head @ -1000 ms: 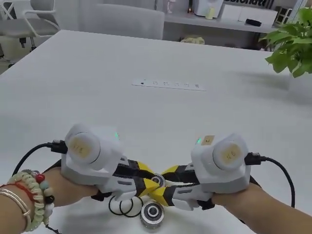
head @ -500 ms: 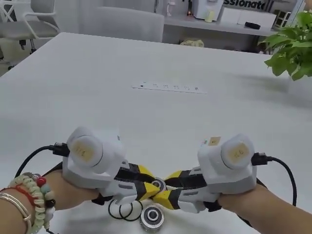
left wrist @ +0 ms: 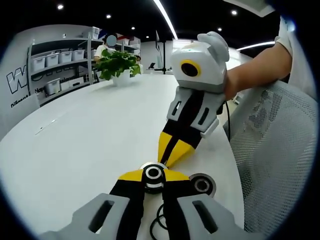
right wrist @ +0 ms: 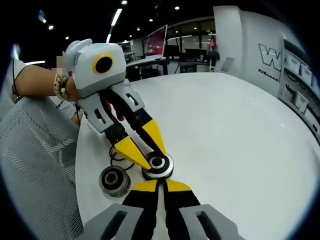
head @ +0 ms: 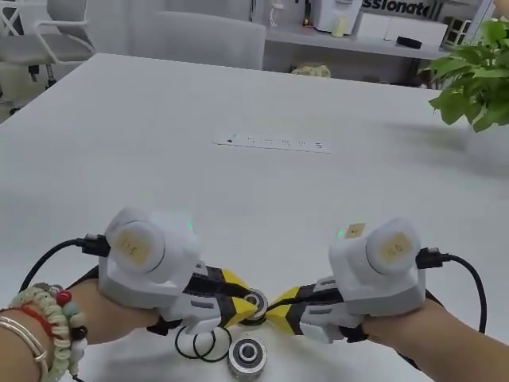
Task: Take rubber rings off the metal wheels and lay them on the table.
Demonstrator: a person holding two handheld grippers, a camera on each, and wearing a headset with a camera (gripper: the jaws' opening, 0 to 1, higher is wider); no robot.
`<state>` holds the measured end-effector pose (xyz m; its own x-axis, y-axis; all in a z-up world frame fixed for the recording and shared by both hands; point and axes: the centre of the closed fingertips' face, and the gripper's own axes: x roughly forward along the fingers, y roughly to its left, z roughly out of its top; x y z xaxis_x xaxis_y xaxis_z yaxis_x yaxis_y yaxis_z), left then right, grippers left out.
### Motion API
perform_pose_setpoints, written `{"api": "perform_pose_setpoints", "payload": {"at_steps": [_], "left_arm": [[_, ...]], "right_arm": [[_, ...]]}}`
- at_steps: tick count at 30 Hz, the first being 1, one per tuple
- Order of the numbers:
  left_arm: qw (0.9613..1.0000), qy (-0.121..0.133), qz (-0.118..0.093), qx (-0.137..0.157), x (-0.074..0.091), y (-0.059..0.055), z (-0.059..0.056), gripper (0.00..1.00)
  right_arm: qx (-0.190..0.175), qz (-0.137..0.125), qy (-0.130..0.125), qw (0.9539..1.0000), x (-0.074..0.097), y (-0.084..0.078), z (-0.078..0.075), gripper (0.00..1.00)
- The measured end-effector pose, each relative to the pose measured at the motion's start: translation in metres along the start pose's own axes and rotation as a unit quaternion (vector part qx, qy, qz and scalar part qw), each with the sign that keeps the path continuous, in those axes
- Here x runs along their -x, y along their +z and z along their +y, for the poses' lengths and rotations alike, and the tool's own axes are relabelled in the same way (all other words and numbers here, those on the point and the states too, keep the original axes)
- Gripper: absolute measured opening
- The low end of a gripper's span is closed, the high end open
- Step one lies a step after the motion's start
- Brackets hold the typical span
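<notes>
L gripper [left wrist: 153, 179] clamps wheel [right wrist: 159, 165], R gripper [right wrist: 159, 186] closed beside, 2 rings [head: 203, 344] lie nearby.

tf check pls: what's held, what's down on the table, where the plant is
1. The left gripper clamps a metal wheel between its jaws. True.
2. Two rubber rings lie on the table. True.
3. The right gripper carries the second wheel. False: that wheel lies on the table beside the rings; the right gripper's jaws are shut, tips at the held wheel's edge.
4. The plant stands right beside the wheels. False: it is at the far right of the table, well away from them.
</notes>
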<state>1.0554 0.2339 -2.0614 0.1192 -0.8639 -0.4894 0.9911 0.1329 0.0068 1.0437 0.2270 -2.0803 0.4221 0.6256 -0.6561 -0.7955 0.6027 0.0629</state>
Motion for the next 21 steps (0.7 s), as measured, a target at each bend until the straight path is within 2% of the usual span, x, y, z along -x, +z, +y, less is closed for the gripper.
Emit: {"api": "perform_pose_setpoints", "payload": {"at_steps": [6,10,12,14,15,16,17,18,20,21], "left_arm": [[1.0,0.001,0.001,0.002,0.0,0.0,0.0,0.08],[1.0,0.002,0.001,0.005,0.001,0.0,0.0,0.08],[1.0,0.003,0.001,0.004,0.001,0.0,0.0,0.08],[1.0,0.003,0.001,0.004,0.001,0.0,0.0,0.08],[1.0,0.002,0.0,0.005,0.0,0.0,0.0,0.08],[1.0,0.002,0.0,0.005,0.001,0.0,0.0,0.08],[1.0,0.002,0.0,0.004,0.0,0.0,0.0,0.08],[1.0,0.001,0.0,0.005,0.0,0.0,0.0,0.08],[1.0,0.001,0.0,0.005,0.0,0.0,0.0,0.08],[1.0,0.001,0.0,0.005,0.0,0.0,0.0,0.08]], "right_arm": [[-0.016,0.002,-0.013,0.9998,-0.001,0.0,-0.004,0.0],[-0.08,0.0,-0.021,0.9966,-0.001,0.0,-0.008,0.0],[-0.125,0.0,-0.021,0.992,0.0,-0.001,-0.009,0.0],[-0.19,0.002,-0.019,0.9816,0.0,-0.002,-0.01,0.0],[-0.222,0.002,-0.019,0.975,0.001,-0.002,-0.01,0.0],[-0.235,0.0,-0.02,0.9717,0.001,-0.002,-0.011,0.0],[-0.243,0.0,-0.019,0.97,0.001,-0.002,-0.01,0.0],[-0.232,-0.001,-0.019,0.9725,0.001,-0.003,-0.012,0.0],[-0.25,-0.001,-0.019,0.9681,0.0,-0.002,-0.011,0.0],[-0.263,-0.002,-0.019,0.9645,0.0,-0.002,-0.012,0.0]]}}
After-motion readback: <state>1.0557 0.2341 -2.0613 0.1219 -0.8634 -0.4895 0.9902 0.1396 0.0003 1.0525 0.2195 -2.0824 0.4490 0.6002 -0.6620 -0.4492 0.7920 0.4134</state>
